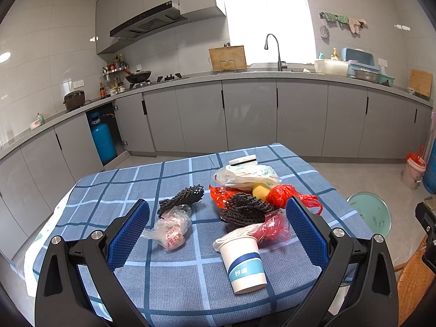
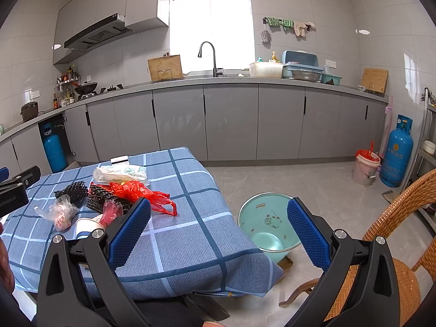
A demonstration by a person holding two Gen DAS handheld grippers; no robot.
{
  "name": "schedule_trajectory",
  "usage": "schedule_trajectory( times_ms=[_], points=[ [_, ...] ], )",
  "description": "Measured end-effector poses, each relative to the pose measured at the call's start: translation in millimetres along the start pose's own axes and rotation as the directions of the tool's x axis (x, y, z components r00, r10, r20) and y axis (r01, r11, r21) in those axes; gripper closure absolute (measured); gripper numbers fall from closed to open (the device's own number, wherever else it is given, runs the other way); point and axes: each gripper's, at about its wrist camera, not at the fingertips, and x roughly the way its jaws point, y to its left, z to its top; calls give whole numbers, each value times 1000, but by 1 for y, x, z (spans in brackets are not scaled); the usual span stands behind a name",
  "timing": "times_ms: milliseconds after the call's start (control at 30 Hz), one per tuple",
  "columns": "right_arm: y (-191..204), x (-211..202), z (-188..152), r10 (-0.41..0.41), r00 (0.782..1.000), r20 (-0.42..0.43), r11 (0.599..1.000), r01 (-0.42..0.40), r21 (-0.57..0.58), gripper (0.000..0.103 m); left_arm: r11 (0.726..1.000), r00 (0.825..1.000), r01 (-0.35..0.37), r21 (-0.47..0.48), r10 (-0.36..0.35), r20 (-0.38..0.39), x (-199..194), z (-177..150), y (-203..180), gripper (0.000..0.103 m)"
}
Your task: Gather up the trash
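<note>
left claw (image 1: 218, 231) agape over paper cup (image 1: 244, 265) (lying sideways), right claw (image 2: 219, 231) agape, empty

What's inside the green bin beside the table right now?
The green bin looks empty: bare bottom and printed inner wall show. The right tool finger hides its right side; the table edge covers its near rim.

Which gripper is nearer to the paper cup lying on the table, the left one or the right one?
Left. The left gripper is open with the paper cup lying between its fingers. The right gripper is open farther right, over the table edge and the green bin.
</note>
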Motion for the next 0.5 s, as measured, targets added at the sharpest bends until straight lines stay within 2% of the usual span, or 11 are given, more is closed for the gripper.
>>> schedule_trajectory(
  times_ms=[500],
  points=[
    [2,3,-1,1,1000,1,1000,-1,-1,5,1000,1000,-2,-1,2,3,0,0,1,4]
  ],
)
